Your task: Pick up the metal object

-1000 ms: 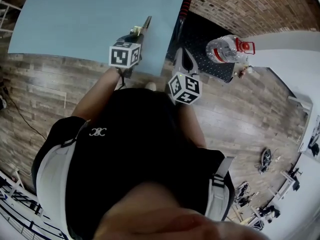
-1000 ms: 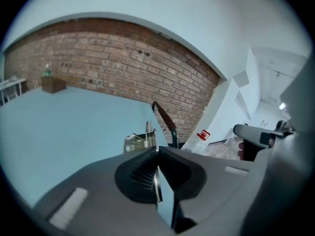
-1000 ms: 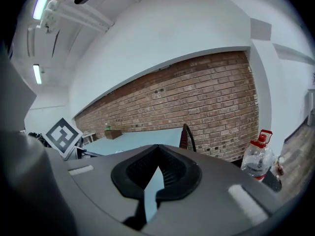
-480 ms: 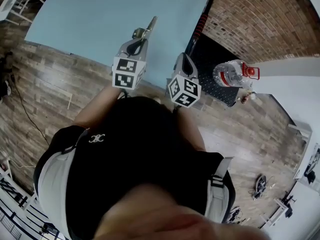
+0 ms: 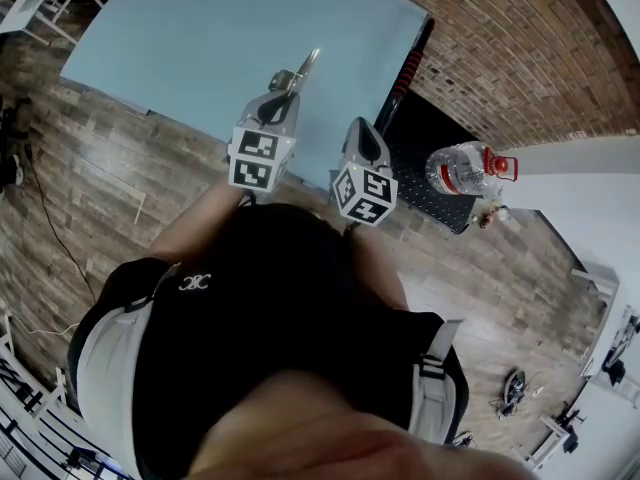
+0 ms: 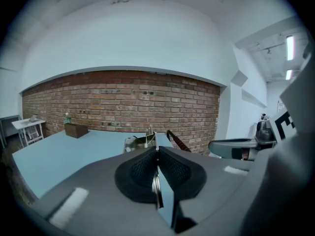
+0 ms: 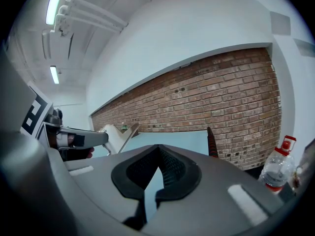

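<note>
The metal object (image 5: 298, 70), a shiny clip-like tool with a thin blade, is held up over the blue table (image 5: 200, 38). My left gripper (image 5: 283, 93) is shut on it. In the left gripper view its thin edge runs between the black pads, and the rest of the metal object (image 6: 141, 141) sticks out past the left gripper (image 6: 156, 149). My right gripper (image 5: 360, 126) hovers just to the right, shut with nothing in it. In the right gripper view, the right gripper (image 7: 158, 149) has its tips together, and the metal object (image 7: 127, 135) shows at the left.
A clear water bottle (image 5: 462, 168) with a red cap stands on a black mat (image 5: 425, 138) right of the table. A red-and-black bar (image 5: 407, 66) lies along the table's right edge. A brick wall (image 5: 520, 48) runs behind. Wood floor (image 5: 90, 178) lies below.
Both grippers have moved forward and further over the blue table, the left one still holding the metal object. The head view has shifted, showing more of the table.
</note>
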`<state>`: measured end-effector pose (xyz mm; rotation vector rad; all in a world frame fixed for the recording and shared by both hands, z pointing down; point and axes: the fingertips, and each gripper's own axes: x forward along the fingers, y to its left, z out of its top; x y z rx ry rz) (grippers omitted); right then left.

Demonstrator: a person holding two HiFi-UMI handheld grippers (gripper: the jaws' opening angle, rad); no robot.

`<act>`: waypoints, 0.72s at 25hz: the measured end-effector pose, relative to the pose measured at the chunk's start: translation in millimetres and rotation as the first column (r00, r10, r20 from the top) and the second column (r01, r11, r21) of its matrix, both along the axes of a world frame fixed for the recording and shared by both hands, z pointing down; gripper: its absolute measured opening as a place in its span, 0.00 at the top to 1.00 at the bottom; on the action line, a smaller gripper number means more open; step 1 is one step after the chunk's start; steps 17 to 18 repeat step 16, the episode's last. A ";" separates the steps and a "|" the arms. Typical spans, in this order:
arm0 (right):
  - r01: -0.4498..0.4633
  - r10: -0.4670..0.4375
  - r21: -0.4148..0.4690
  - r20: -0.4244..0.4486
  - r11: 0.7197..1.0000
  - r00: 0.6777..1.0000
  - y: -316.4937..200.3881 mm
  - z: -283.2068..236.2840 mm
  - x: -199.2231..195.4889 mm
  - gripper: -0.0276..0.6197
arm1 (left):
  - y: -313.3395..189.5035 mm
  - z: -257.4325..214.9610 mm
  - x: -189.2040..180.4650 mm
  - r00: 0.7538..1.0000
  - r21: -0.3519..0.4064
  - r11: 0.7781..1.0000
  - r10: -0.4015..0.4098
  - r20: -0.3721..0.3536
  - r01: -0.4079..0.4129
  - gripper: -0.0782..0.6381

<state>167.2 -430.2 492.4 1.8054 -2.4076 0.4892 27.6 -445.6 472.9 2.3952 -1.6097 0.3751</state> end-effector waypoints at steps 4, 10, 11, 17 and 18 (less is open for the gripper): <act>0.005 -0.005 0.008 0.012 1.000 1.000 1.2 -1.6 -1.2 0.94 | -0.3 -0.5 -0.1 1.000 -0.004 1.000 0.001 0.010 -0.001 0.88; 0.009 -0.009 0.007 0.006 1.000 1.000 2.3 -1.3 -5.2 0.94 | -0.8 1.2 -0.8 1.000 -0.009 1.000 0.007 0.004 -0.007 0.88; 0.008 -0.008 0.007 0.004 1.000 1.000 2.2 -1.2 -5.2 0.94 | -1.1 1.8 -1.3 1.000 -0.011 1.000 0.006 0.003 -0.006 0.88; 0.005 -0.005 0.000 -0.003 1.000 1.000 0.2 -0.4 -5.7 0.94 | -4.2 10.6 -4.6 1.000 -0.032 0.999 0.002 -0.011 -0.003 0.88; 0.005 -0.005 0.000 -0.003 1.000 1.000 0.2 -0.4 -5.7 0.94 | -4.2 10.6 -4.6 1.000 -0.032 0.999 0.002 -0.011 -0.003 0.88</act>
